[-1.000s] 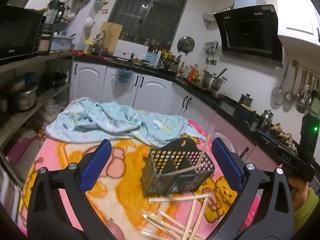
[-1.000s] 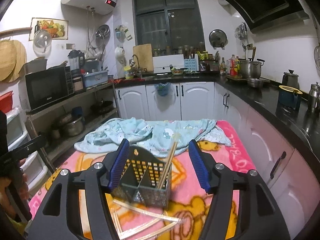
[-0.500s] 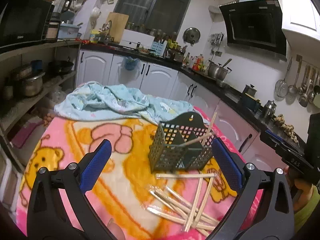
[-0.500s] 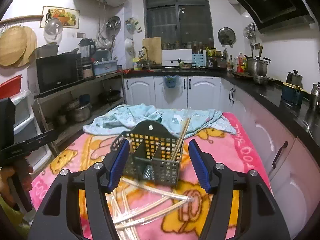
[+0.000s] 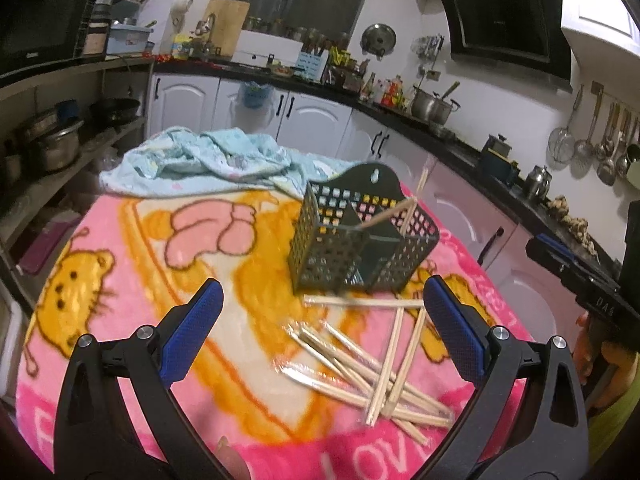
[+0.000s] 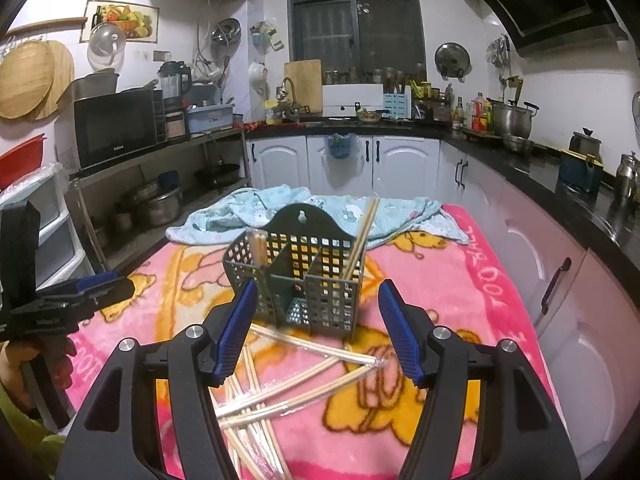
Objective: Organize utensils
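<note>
A dark green perforated utensil basket (image 5: 360,240) (image 6: 300,280) stands on the pink cartoon blanket (image 5: 160,264) (image 6: 460,288), with a few wooden chopsticks (image 5: 410,206) (image 6: 360,240) leaning in its compartments. A loose heap of wooden chopsticks (image 5: 372,364) (image 6: 296,392) lies on the blanket in front of the basket. My left gripper (image 5: 320,300) hangs open above the blanket, its blue pads empty, with the heap just right of its middle. My right gripper (image 6: 318,300) is open too, its pads framing the basket's front, holding nothing.
A crumpled light-blue cloth (image 5: 208,160) (image 6: 256,212) lies at the blanket's far end. White cabinets and a black counter with pots (image 6: 512,120) run along the back and right. Shelves with a microwave (image 6: 116,128) stand on the left.
Both grippers have sunk and tilted toward the table, so the basket and loose chopsticks appear higher and nearer. Neither gripper's opening has changed, and no chopstick has moved.
</note>
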A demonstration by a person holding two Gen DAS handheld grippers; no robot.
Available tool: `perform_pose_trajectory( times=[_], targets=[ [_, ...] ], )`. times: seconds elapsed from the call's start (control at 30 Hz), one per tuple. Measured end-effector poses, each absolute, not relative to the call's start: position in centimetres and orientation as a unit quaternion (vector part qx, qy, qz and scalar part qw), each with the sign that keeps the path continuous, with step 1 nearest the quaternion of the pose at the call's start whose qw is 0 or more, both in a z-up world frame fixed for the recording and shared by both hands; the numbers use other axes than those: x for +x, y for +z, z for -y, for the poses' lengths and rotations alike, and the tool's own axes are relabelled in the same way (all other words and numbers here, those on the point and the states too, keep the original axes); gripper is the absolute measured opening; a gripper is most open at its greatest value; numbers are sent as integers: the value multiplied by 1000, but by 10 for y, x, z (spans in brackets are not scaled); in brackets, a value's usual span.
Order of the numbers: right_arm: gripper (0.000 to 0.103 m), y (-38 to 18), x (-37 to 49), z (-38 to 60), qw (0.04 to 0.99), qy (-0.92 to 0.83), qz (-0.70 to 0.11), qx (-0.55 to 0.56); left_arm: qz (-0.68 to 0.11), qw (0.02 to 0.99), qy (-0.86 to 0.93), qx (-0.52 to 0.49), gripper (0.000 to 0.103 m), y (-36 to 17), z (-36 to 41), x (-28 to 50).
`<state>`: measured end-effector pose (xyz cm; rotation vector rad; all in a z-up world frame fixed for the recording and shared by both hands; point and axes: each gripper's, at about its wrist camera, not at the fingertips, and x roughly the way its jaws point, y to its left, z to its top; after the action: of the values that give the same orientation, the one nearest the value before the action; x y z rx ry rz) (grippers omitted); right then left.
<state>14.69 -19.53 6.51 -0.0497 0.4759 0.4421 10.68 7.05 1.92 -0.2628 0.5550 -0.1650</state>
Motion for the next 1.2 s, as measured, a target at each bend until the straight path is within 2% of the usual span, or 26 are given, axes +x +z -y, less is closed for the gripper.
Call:
perform_pose_trajectory(
  times=[0.8,0.83,1.0,1.2],
  targets=[
    [61,10,167,247,948,143,-284,-3,-369,913,-96,-145,92,-43,-48,111],
    [61,9,168,248,948,141,-286,-4,-373,911,-94,-149,91,-45,-49,112],
    [61,-2,174,250,945,137,-296,-9,-393,896,-102,-177,71,-57,-54,116],
    [60,-22,184,249,936,141,-322,-15,-416,876,-115,-215,61,-72,-60,122]
  ],
)
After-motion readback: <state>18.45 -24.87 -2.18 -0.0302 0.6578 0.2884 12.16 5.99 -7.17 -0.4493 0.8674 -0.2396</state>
